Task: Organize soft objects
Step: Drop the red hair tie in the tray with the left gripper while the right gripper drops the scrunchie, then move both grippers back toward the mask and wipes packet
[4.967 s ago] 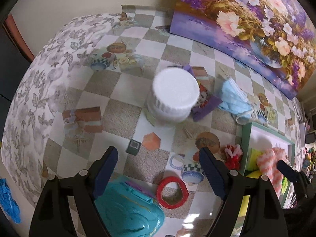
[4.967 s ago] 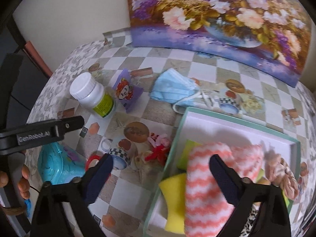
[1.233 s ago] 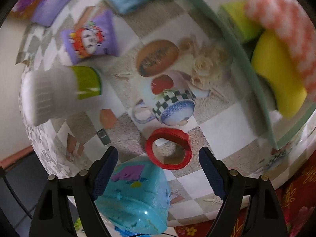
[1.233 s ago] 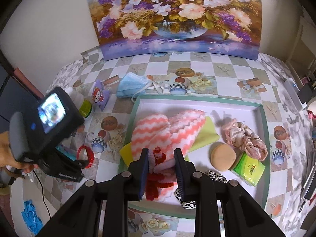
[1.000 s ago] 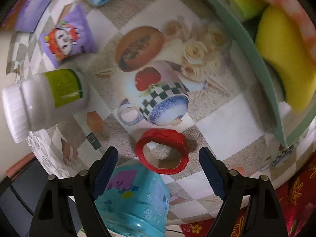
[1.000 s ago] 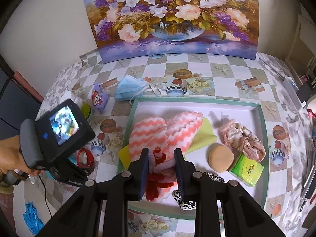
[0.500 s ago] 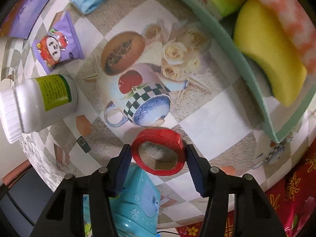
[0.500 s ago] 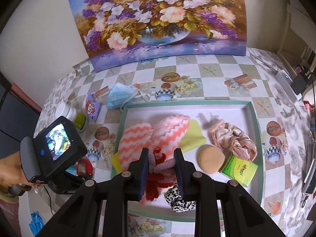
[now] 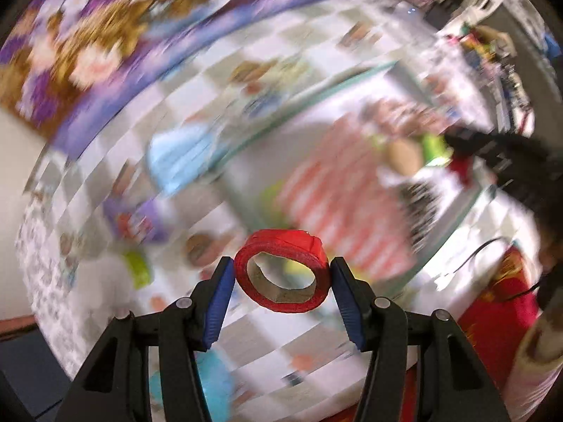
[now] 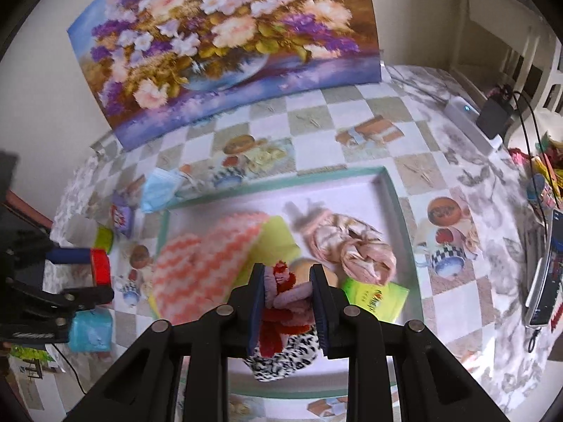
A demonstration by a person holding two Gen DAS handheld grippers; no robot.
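Observation:
My left gripper (image 9: 281,274) is shut on a red tape roll (image 9: 281,242) and holds it in the air above the table; that view is heavily blurred. The right wrist view shows the same roll (image 10: 100,267) at the far left between the left gripper's fingers (image 10: 70,255). My right gripper (image 10: 286,281) is shut on a red and pink plush toy (image 10: 281,302) over the green-rimmed tray (image 10: 390,190). In the tray lie an orange zigzag cloth (image 10: 204,267), a pink scrunchie (image 10: 352,246), a leopard-print scrunchie (image 10: 285,355), a green packet (image 10: 373,297) and yellow sponges.
Left of the tray lie a blue face mask (image 10: 158,186), a purple snack packet (image 10: 121,216), a white bottle (image 10: 88,232) and a teal box (image 10: 89,330). A flower painting (image 10: 225,35) leans on the back wall. Cables and devices sit at the right edge.
The left gripper closed on the red tape roll and lifted it off the table, swinging its view up. The right gripper, still on the plush toy, shifted across the tray.

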